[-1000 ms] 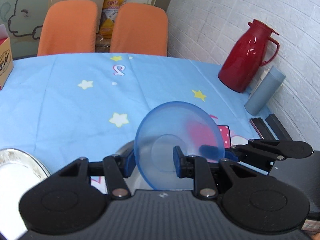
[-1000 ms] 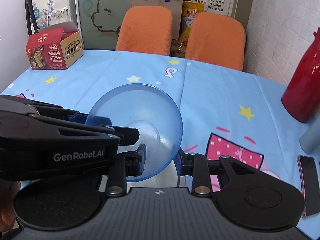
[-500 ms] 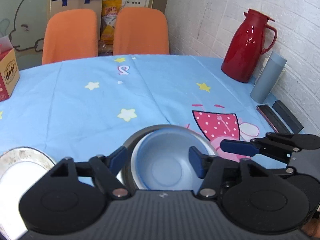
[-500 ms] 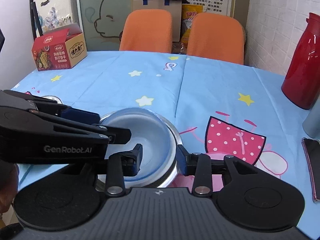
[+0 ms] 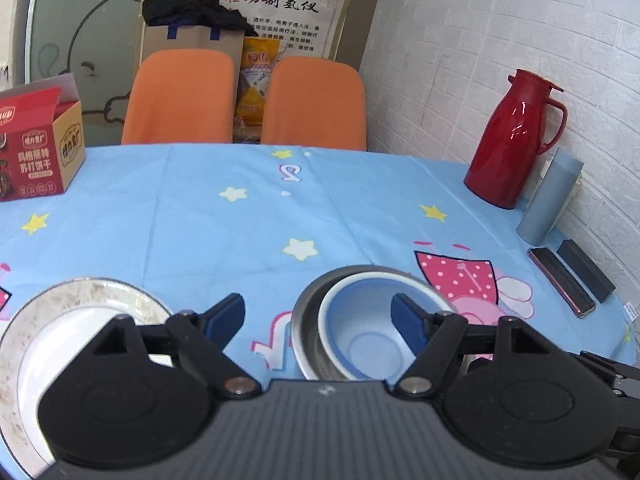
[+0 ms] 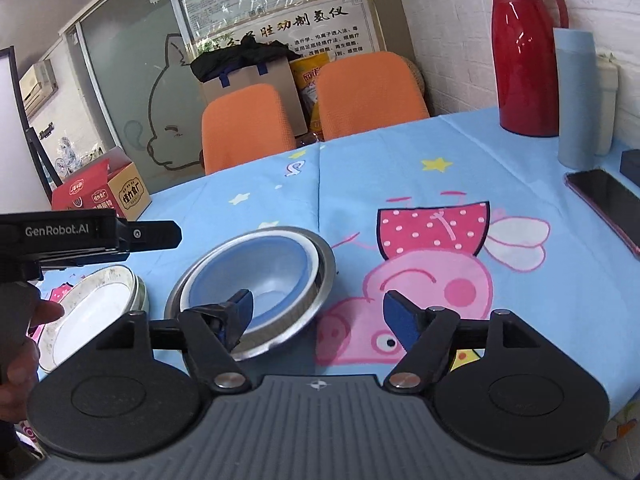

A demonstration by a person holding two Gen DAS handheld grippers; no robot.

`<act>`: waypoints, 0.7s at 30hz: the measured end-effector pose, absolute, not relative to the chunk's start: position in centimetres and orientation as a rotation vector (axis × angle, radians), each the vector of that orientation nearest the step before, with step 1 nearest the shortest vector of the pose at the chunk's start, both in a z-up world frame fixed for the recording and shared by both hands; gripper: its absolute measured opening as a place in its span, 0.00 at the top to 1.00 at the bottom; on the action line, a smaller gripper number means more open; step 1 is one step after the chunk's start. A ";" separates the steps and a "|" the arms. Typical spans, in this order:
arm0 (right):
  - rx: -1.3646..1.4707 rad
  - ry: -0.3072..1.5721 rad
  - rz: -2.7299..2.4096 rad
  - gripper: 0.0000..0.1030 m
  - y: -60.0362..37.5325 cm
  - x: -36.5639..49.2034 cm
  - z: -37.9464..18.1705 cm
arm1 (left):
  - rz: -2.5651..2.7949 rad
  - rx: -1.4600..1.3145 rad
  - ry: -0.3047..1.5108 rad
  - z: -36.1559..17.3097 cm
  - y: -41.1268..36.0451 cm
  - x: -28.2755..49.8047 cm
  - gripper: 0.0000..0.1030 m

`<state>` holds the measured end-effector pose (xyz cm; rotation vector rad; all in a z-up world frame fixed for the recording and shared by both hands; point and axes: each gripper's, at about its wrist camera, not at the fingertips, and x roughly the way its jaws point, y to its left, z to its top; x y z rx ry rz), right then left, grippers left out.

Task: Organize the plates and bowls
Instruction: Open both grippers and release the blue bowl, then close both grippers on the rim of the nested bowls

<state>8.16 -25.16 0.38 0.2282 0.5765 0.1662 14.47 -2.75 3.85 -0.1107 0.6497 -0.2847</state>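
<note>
While I look along my left gripper, its fingers stand apart, gripping nothing; the blue bowl sits nested in the steel bowl on the bench. My right gripper is likewise spread, the white plate leftward.

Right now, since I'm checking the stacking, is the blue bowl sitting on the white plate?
No, the blue bowl sits inside the metal bowl, apart from the white plate.

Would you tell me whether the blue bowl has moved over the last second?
Yes. The blue bowl went down from between the grippers into the metal bowl on the tablecloth.
</note>
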 end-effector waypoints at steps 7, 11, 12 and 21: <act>0.189 0.612 0.172 0.00 -24.4 10.5 -0.2 | -0.283 -0.113 0.710 2.2 -2.7 16.9 0.28; 0.175 0.638 0.185 0.00 -23.7 12.3 -0.6 | -0.301 -0.079 0.750 1.4 -3.2 18.5 0.28; 0.175 0.644 0.185 0.00 -23.6 12.7 -0.7 | -0.307 -0.067 0.760 1.2 -3.5 18.9 0.28; 0.164 0.694 0.181 0.00 -23.1 14.7 -2.0 | -0.348 -0.020 0.836 -0.6 -5.2 21.8 0.28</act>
